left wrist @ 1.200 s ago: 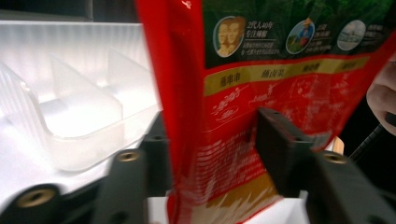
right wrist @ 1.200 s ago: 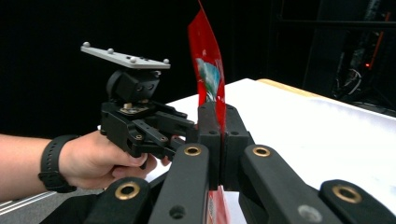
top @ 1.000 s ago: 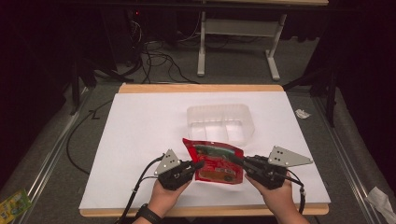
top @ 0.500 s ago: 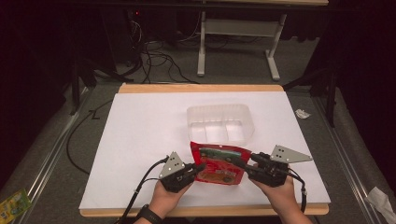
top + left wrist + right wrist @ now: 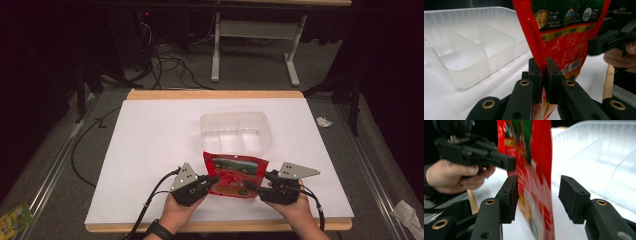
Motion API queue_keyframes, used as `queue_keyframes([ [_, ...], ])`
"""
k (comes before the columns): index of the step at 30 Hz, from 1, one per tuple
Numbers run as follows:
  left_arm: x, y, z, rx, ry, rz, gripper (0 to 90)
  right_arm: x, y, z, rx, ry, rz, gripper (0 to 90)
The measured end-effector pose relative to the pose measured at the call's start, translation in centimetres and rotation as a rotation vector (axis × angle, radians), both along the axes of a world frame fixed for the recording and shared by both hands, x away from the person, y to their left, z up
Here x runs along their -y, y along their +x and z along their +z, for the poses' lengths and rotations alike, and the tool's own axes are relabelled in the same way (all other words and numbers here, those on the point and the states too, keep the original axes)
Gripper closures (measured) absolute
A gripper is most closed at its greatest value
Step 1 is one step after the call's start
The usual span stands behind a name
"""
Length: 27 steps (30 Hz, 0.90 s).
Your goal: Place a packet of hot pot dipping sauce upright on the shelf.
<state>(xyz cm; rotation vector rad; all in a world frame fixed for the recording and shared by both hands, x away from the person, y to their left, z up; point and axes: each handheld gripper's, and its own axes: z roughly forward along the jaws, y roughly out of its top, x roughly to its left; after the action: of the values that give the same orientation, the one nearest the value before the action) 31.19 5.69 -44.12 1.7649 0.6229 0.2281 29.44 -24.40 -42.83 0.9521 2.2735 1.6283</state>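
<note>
Where jaws part: slack red pouch [image 5: 534, 177].

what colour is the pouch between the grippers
The pouch is mostly red, with a green panel near its top and a yellow band beneath; clearest in the left gripper view.

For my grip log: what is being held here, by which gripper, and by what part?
The left gripper is clamped on the red pouch at its side edge. The right gripper has just been opening; the pouch's other edge stands between its jaws, unpressed.
</note>
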Motion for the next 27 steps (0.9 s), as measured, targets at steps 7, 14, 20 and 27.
queue_keyframes([
  [7,0.0,0.0,0.0,0.003,0.003,0.000,84.9,-1.0,0.6,-1.8,-0.049,-0.053,0.037,62.5],
  [14,0.0,-0.1,0.0,0.006,0.017,0.017,80.2,-1.2,0.9,-2.6,-0.055,-0.071,0.057,78.0],
  [20,-0.2,0.1,-0.3,-0.001,0.034,0.046,54.7,-1.4,0.9,-2.4,-0.065,-0.080,0.073,83.4],
  [27,-1.8,-0.2,-0.6,0.011,0.070,0.097,40.3,-1.2,0.6,-1.7,-0.052,-0.066,0.048,83.8],
])
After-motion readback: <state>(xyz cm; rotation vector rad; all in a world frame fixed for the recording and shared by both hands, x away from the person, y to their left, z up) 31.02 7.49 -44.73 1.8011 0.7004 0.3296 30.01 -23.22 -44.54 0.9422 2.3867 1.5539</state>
